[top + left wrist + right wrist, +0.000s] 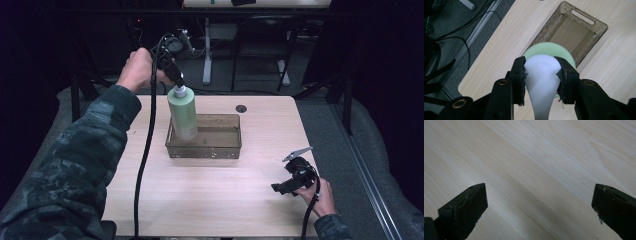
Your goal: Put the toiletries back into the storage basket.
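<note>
My left claw [176, 82] is clamped on the white cap [541, 72] of the pale green bottle [182, 114], one pad on each side of the cap, gripping from above. In the left gripper view the green shoulder of the bottle shows around the cap. The bottle stands upright at the left end of the brown see-through tray [220, 145], which sits near the middle of the table [210, 200]. From the high view I cannot be sure the bottle's base rests on the tray floor; it may hang just above it. The rest of the tray floor is bare, with a slotted handle at its far end in the left gripper view. My right claw [290, 186] rests low over the table's near right part, well apart from the tray, jaws spread wide, bare wood between them.
</note>
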{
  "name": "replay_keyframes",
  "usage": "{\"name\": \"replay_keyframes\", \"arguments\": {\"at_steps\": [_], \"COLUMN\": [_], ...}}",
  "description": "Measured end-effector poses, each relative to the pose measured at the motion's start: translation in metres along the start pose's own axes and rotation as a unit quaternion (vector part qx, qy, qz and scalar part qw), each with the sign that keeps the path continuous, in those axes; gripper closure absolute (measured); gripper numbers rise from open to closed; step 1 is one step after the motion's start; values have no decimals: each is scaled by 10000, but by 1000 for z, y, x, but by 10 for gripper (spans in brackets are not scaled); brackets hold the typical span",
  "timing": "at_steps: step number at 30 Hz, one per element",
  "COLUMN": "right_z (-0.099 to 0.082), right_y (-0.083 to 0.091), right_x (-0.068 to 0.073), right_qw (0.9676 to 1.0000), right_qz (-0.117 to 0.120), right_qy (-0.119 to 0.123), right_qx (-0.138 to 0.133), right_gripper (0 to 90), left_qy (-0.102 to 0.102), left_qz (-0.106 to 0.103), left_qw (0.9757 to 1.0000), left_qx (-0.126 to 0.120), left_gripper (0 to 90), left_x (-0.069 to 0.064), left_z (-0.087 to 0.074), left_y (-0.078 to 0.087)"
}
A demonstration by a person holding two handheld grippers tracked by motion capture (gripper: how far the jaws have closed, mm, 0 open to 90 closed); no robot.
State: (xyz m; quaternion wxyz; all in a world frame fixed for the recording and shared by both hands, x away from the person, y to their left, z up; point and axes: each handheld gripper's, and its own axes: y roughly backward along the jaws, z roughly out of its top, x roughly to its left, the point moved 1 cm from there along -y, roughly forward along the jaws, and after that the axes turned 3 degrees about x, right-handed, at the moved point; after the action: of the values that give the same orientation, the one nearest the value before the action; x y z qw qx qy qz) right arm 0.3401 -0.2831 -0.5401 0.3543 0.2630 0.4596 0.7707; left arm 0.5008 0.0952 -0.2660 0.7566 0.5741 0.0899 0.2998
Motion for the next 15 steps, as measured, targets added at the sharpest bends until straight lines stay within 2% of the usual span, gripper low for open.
{"name": "replay_keyframes", "arguments": {"at_steps": [15], "right_z": [0], "right_y": [0], "right_x": [0], "right_qw": [10000], "right_qz": [1], "right_qy": [35], "right_qx": [-30], "right_gripper": [0], "left_qy": [97], "left_qz": [-88], "left_qw": [9999], "left_qx": [88], "left_gripper": [632], "left_x": [2], "left_z": [-10], "left_y": [-18]}}
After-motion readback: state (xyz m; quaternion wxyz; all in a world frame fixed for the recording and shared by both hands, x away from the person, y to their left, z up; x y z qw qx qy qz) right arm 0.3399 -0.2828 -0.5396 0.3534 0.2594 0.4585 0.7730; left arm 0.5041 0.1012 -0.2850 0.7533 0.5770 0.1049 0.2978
